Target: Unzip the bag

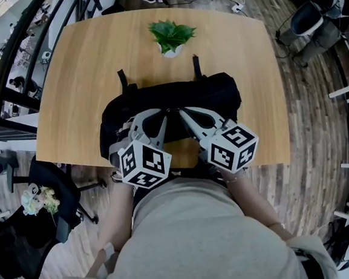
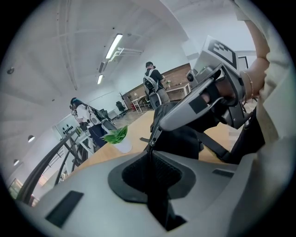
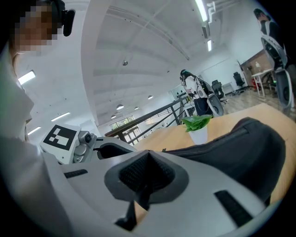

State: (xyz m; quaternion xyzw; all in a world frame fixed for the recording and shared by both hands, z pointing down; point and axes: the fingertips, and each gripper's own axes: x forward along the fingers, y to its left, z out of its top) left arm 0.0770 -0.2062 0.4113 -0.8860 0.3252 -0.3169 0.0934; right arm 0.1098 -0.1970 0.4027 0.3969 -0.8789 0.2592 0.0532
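A black bag (image 1: pixel 219 95) lies at the near edge of a wooden worktop (image 1: pixel 83 71), at 6 o'clock from a small potted plant (image 1: pixel 170 38). Both tools meet at the bag's top middle. The left tool (image 2: pixel 149 159), coming in from 7 o'clock, is clenched on the zip pull (image 2: pixel 151 140). The right tool (image 3: pixel 148 159), from 5 o'clock, is clenched tight at the bag's seam; whether it pinches fabric is unclear.

The black fabric bag (image 1: pixel 219 95) is laid on the rounded wooden desk (image 1: pixel 83 65), directly ahead of both pairs of jaws. Its zipper pull cord (image 2: pixel 149 147) is pinched between the jaws of the left gripper (image 2: pixel 149 162). The right gripper (image 1: pixel 183 113) is set just beside it. The small potted green plant (image 1: pixel 170 38) is placed beyond the bag.
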